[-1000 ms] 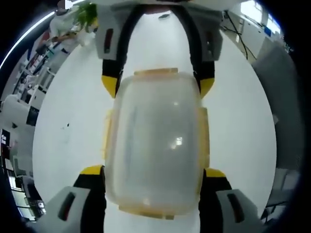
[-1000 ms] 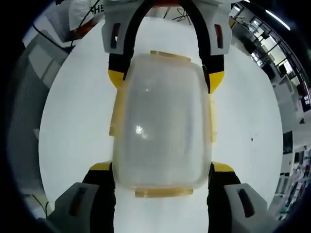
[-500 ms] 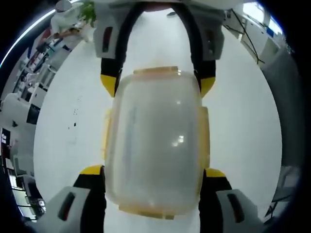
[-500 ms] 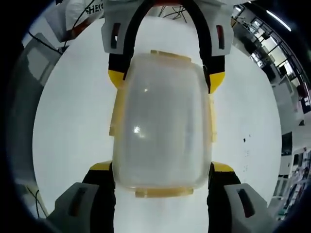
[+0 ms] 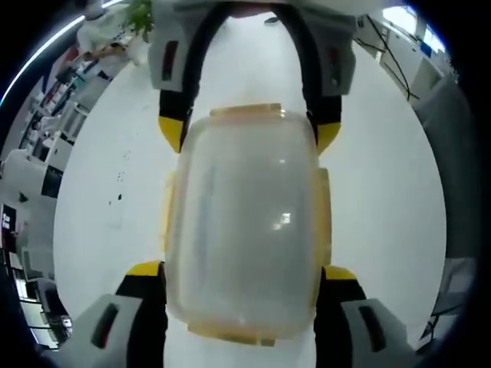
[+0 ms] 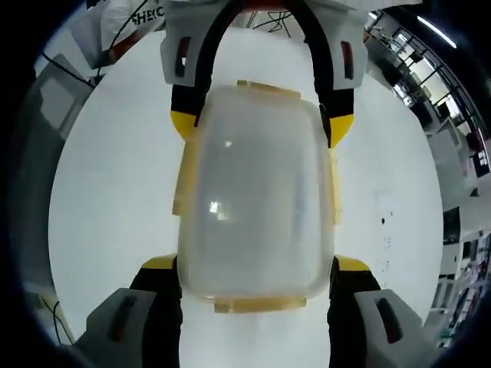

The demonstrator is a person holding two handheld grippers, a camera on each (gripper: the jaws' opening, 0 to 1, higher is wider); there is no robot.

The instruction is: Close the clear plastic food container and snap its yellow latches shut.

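Observation:
The clear plastic food container (image 5: pixel 244 222) is held between both grippers, one at each end. My left gripper (image 5: pixel 242 270) is shut on its near end, yellow-tipped jaws pressed to both sides. The right gripper (image 5: pixel 249 132) clamps the far end. From the right gripper view, the container (image 6: pixel 255 192) sits between my right gripper (image 6: pixel 257 264) and the left gripper (image 6: pixel 261 123) opposite. Yellow latches (image 5: pixel 245 113) show at both ends and along the long sides (image 6: pixel 181 188), lying flat against the container. I cannot tell whether they are snapped.
A white surface (image 5: pixel 100 192) lies behind the container with a few dark specks (image 6: pixel 382 221). Shelves and desks (image 5: pixel 38 138) line one edge, with a green plant (image 5: pixel 140 17). A person in white (image 6: pixel 123 23) stands at the far side.
The background has drifted slightly in both views, so the hands have shifted. The container and both grips on it look the same.

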